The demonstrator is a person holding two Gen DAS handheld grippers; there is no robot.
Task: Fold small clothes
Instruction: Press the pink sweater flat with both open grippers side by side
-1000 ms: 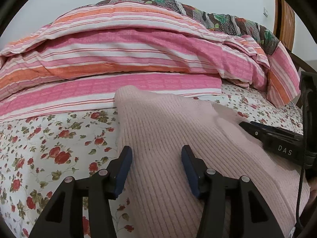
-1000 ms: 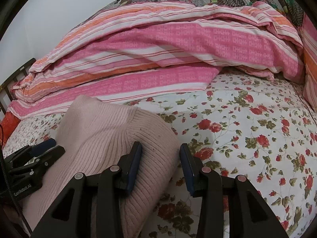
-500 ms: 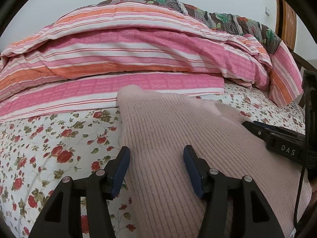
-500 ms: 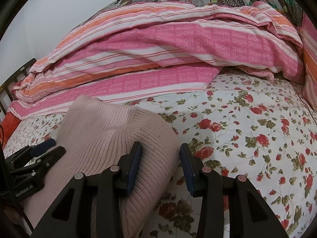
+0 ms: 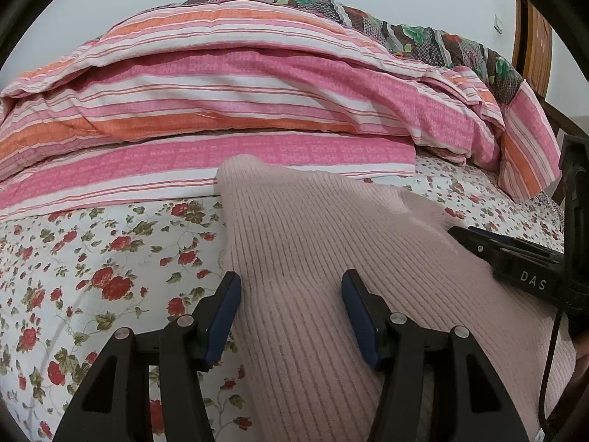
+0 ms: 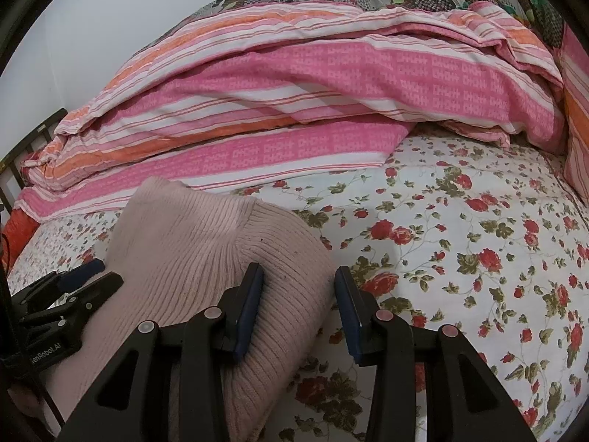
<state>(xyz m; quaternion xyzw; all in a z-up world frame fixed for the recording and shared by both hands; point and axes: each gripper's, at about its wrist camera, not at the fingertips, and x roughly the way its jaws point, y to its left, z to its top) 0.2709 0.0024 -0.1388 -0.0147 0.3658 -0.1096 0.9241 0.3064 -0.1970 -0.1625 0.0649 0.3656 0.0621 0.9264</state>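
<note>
On the flowered bed sheet (image 5: 92, 258), the pink knitted garment (image 5: 313, 243) is spread with its long axis toward 12 o'clock, its left edge between the half-open, empty left gripper (image 5: 291, 291), its right edge between the half-open right gripper (image 6: 299, 287), nothing being pinched.

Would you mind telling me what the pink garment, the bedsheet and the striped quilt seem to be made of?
Garment: looks like a soft knit, wool or acrylic; fine vertical ribs, matte and slightly fuzzy.
Bedsheet: appears to be a thin woven fabric, likely cotton; flat matte surface printed with red roses.
Quilt: seemingly a woven printed cover over padding; it lies in thick, puffy folds with soft creases.
</note>
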